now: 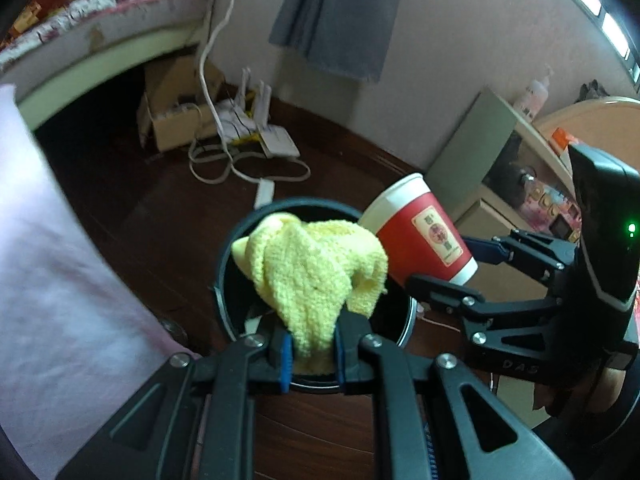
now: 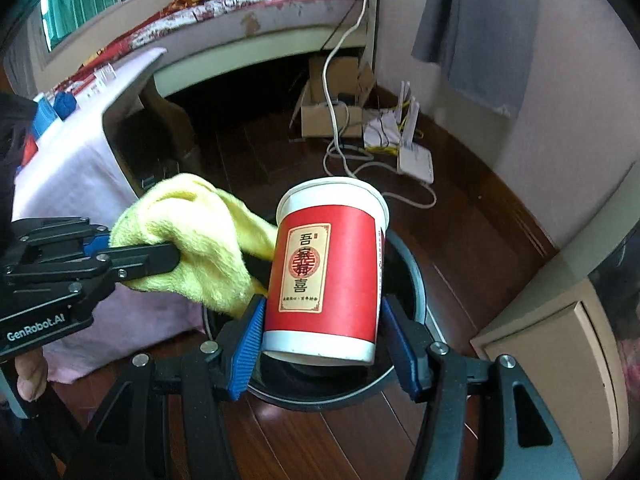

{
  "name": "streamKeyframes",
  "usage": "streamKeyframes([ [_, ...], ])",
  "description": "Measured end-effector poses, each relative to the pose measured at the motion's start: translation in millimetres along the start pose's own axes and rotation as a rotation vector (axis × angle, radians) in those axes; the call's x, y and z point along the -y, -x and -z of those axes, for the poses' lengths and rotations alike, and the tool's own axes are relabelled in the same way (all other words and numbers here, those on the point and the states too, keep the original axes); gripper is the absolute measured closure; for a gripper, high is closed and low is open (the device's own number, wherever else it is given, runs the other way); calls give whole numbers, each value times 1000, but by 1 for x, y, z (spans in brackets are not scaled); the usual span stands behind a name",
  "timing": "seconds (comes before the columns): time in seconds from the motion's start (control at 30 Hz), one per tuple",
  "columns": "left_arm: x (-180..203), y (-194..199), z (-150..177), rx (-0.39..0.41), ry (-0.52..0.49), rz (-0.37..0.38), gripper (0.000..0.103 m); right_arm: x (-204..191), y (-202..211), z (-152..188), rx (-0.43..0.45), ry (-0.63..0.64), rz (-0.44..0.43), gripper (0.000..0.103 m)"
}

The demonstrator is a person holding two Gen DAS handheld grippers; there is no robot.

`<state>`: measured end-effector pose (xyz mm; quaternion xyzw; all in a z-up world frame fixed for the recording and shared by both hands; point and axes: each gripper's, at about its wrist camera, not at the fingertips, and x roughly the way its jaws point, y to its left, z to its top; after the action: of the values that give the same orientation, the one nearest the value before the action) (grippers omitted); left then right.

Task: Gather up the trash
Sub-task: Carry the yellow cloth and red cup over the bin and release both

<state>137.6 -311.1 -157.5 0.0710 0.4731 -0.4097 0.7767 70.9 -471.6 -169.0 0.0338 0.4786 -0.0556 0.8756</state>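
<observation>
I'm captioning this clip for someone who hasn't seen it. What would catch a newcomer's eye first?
Probably the red paper cup, clamped between the right gripper fingers, and the yellow cloth pinched in the left gripper. Both hang over the open dark bin on the wooden floor, with the bed behind.

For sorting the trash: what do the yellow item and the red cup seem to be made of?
Yellow cloth: soft knitted or terry fabric, matte, with fuzzy looped texture and limp folds. Red cup: probably paper, with a rolled white rim and a smooth printed red sleeve; any inner coating cannot be seen.
</observation>
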Motion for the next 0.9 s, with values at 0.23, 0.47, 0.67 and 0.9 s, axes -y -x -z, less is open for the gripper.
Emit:
streamKeyframes([
  [0.23, -1, -40, 4, -83, 33, 75, 72, 10, -40, 4, -85, 39, -17, 42],
  [0.47, -22, -21, 15, -16, 97, -145, 4, 32, -56, 13, -142, -5, 101, 10],
  [0.67, -32, 8, 22, 27, 122, -220, 3, 34, -43, 7, -117, -42, 125, 1],
  [0.9, -26, 58, 24, 113, 129, -279, 3, 17, -7, -1, -63, -53, 127, 0],
])
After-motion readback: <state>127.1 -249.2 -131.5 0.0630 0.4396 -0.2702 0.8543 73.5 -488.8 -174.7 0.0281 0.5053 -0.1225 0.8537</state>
